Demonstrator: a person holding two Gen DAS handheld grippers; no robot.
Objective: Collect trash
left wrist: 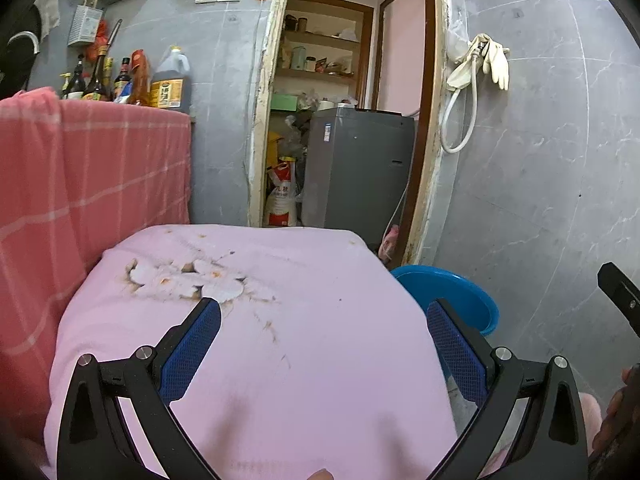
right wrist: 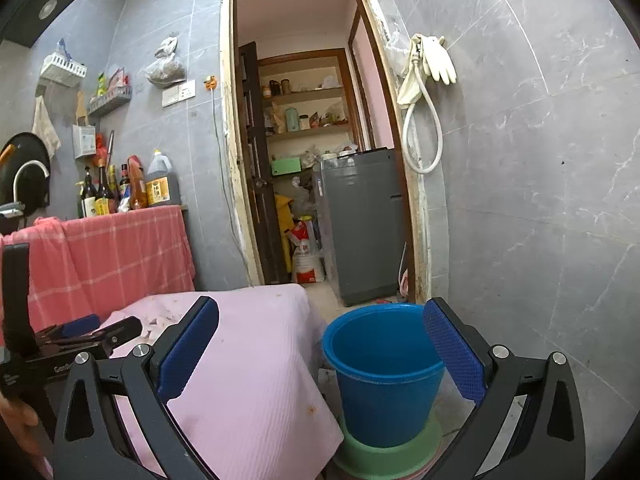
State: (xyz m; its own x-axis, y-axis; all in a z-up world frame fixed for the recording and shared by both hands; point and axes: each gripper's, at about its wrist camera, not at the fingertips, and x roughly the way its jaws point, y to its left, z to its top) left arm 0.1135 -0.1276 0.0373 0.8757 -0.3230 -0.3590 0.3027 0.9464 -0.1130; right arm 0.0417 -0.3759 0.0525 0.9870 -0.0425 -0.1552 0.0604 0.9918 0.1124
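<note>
A heap of whitish peel scraps with brown bits [left wrist: 188, 280] lies on the pink cloth [left wrist: 312, 360] over the table, toward its far left. My left gripper [left wrist: 324, 320] hovers open over the cloth just short of the scraps, holding nothing. A blue bucket [right wrist: 384, 372] stands on the floor right of the table, on a green base [right wrist: 384, 456]; its rim [left wrist: 452, 292] also shows past the table edge. My right gripper [right wrist: 320, 320] is open and empty above the table's right edge and the bucket. The left gripper [right wrist: 80, 332] appears at the left.
A red checked cloth [left wrist: 88, 184] covers a counter at the left, with bottles [left wrist: 132, 80] on it. Ahead is an open doorway with a grey appliance [left wrist: 356, 168] and sacks. Grey tiled wall at right carries a hose and gloves [right wrist: 428, 64].
</note>
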